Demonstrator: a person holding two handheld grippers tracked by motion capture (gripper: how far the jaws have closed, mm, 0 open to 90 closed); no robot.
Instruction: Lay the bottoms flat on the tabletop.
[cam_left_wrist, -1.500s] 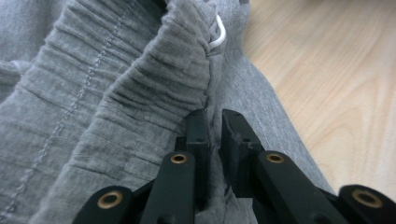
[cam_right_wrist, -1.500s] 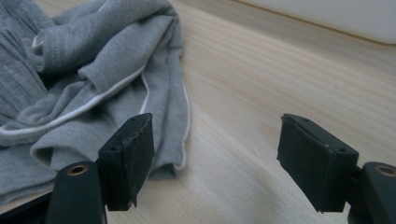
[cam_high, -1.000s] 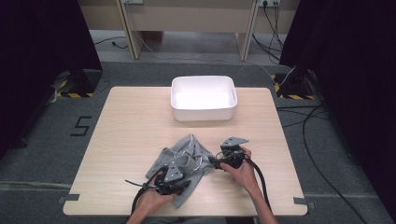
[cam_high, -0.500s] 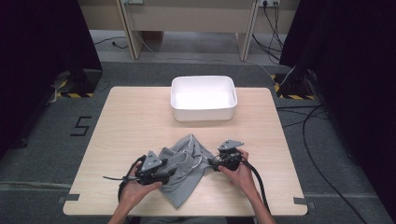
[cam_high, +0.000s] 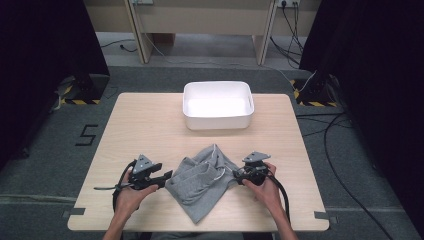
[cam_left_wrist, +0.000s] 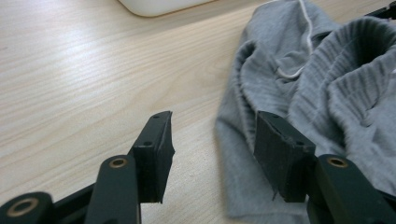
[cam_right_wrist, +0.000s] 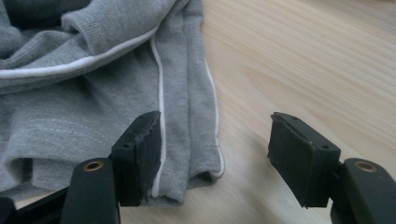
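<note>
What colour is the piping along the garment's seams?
White, on the grey garment; it shows best in the right gripper view.

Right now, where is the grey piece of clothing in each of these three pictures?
High view: the grey garment lies crumpled on the near middle of the table, between the two hands.
Left gripper view: it covers the right half, past the right jaw.
Right gripper view: it covers the left half, its white-piped edge between the jaws.
Shared landmark: the white drawstring, also seen from above.
</note>
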